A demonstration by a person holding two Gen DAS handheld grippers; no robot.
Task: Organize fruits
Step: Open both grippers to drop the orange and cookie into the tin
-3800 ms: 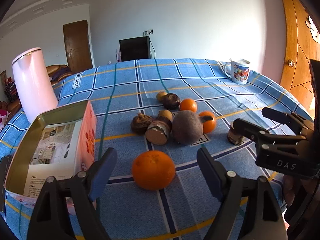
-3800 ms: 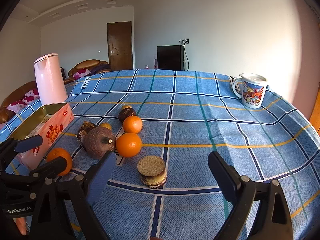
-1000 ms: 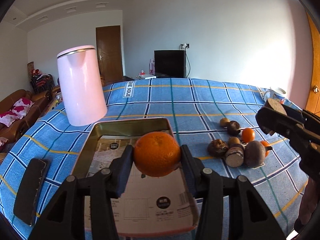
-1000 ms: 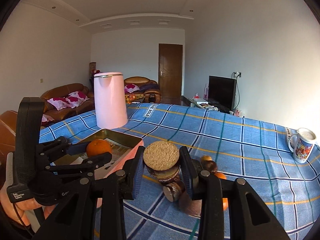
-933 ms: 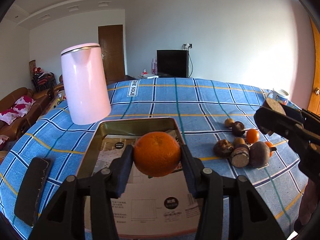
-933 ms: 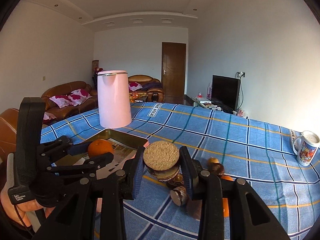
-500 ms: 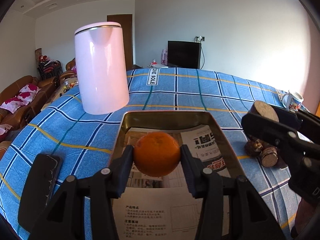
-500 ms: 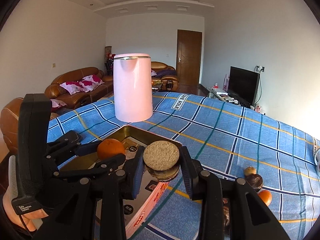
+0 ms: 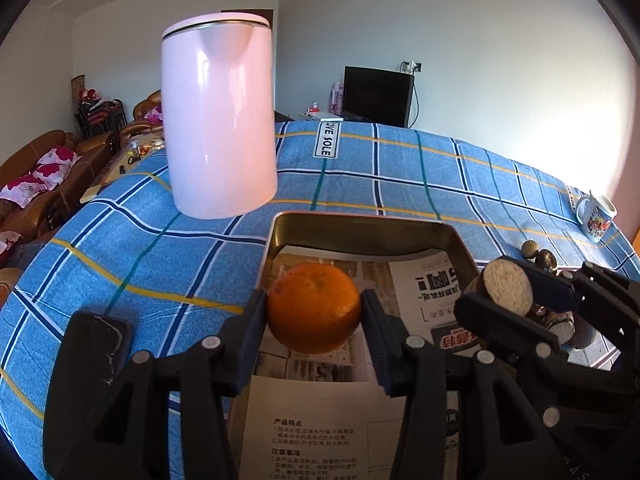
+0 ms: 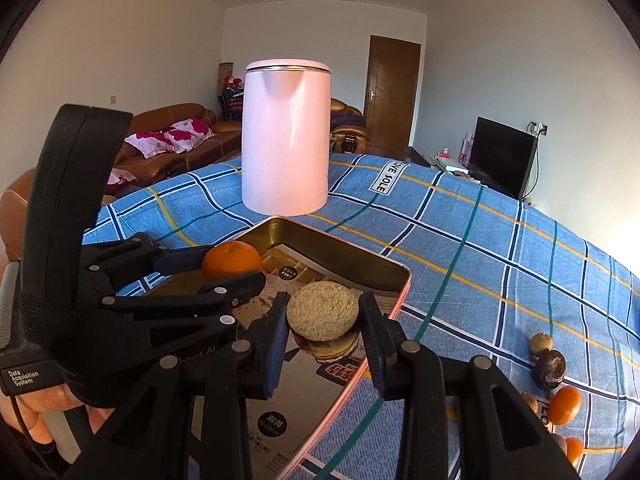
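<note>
My left gripper [image 9: 314, 314] is shut on an orange [image 9: 314, 307] and holds it above the open metal tin [image 9: 360, 226], near its left wall. The tin's floor is covered by printed leaflets. My right gripper [image 10: 323, 330] is shut on a brown cut fruit with a pale flat face [image 10: 322, 311], held above the tin's right part [image 10: 340, 249]. The right gripper and its fruit [image 9: 508, 286] show at the right of the left wrist view. The left gripper with the orange [image 10: 232, 261] shows at the left of the right wrist view.
A tall pink kettle [image 9: 218, 120] stands just behind the tin on the blue checked tablecloth [image 9: 400, 168]. A dark phone [image 9: 90, 344] lies left of the tin. Several loose fruits [image 10: 554, 376] lie to the right. A mug [image 9: 596, 214] stands far right.
Both grippers have moved left and forward with their fruit, from beside the tin to above it. The kettle and tin look larger and nearer. Both grips are unchanged.
</note>
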